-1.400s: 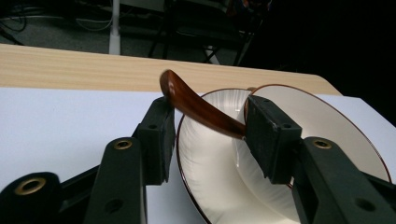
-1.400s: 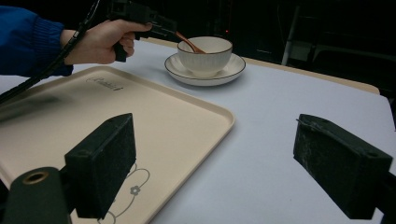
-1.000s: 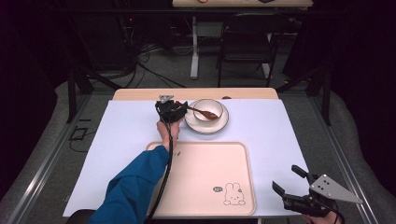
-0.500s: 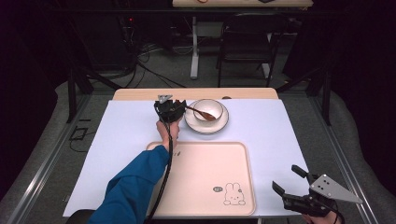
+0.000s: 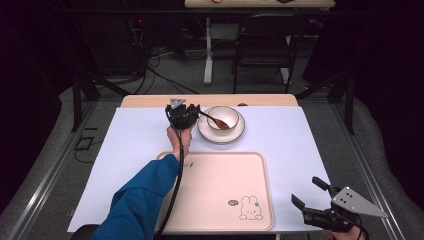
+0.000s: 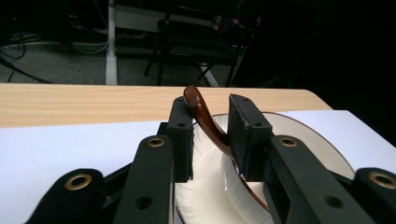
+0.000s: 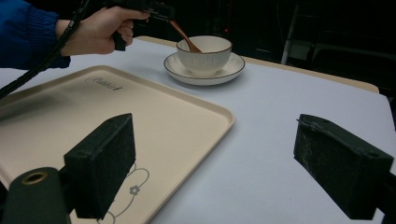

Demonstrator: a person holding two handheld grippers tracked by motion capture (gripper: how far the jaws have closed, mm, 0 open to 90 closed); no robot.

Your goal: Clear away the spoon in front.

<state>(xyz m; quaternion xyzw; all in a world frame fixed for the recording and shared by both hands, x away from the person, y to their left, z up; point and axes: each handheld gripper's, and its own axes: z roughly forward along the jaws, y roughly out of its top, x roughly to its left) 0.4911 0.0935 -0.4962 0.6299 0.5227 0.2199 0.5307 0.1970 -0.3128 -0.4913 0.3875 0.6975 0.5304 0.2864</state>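
Note:
A white ribbed bowl (image 5: 225,116) stands on a saucer (image 5: 221,135) at the far middle of the table, with a brown spoon (image 5: 215,120) leaning in it. My left gripper (image 5: 196,112) reaches the spoon's handle from the left. In the left gripper view the handle (image 6: 201,111) slants between the two jaws of that gripper (image 6: 210,119); they have just been closing, and a gap remains beside the handle. My right gripper (image 5: 306,190) rests open at the near right corner, with nothing between its jaws (image 7: 215,163). The right gripper view shows the bowl (image 7: 204,53) and spoon (image 7: 182,35) far off.
A beige tray (image 5: 220,190) with a rabbit print lies near the front edge on a white mat (image 5: 140,145). The bare wooden table strip (image 5: 150,101) runs behind the saucer. A chair (image 5: 265,40) and cables stand beyond the table.

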